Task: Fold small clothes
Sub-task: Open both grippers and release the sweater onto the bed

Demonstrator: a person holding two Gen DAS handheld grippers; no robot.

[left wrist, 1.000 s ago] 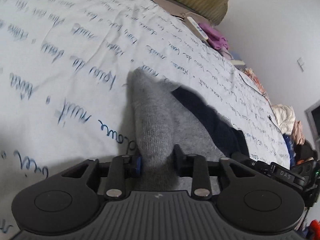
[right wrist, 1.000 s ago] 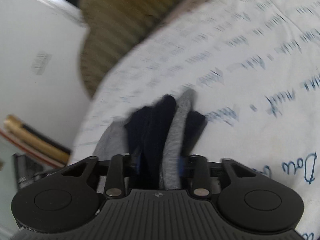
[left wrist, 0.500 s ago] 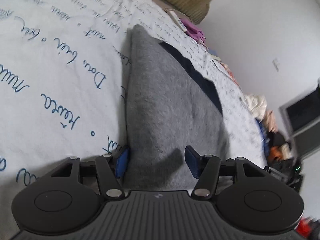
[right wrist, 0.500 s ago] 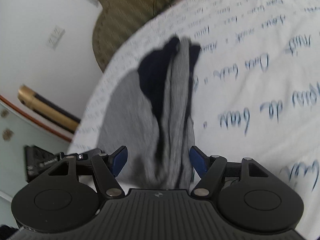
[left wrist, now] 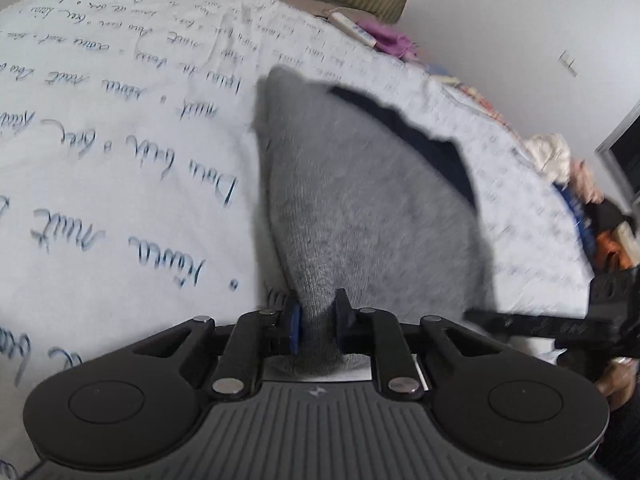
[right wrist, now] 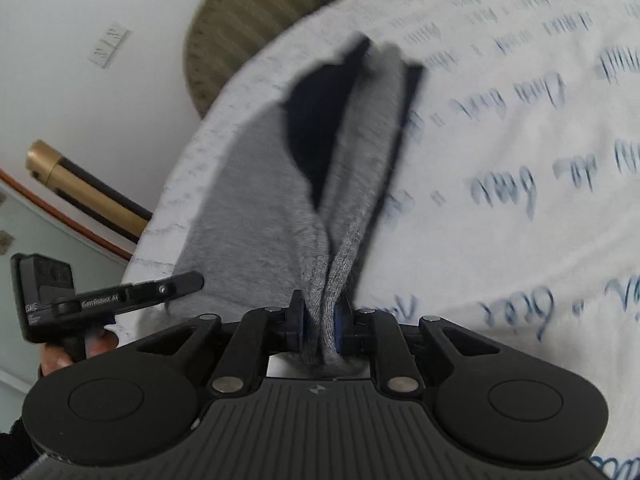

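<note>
Left gripper point(left wrist: 316, 322) jaws closed tight on a bunched edge of the grey sock point(left wrist: 360, 208); right gripper point(right wrist: 320, 326) likewise pinching its grey knit edge. Sock with navy trim lies spread on the white script-printed bedsheet point(left wrist: 120, 140), stretched between both grippers.

A white bed sheet point(left wrist: 120, 128) printed with blue script carries a grey garment point(left wrist: 360, 208).
</note>
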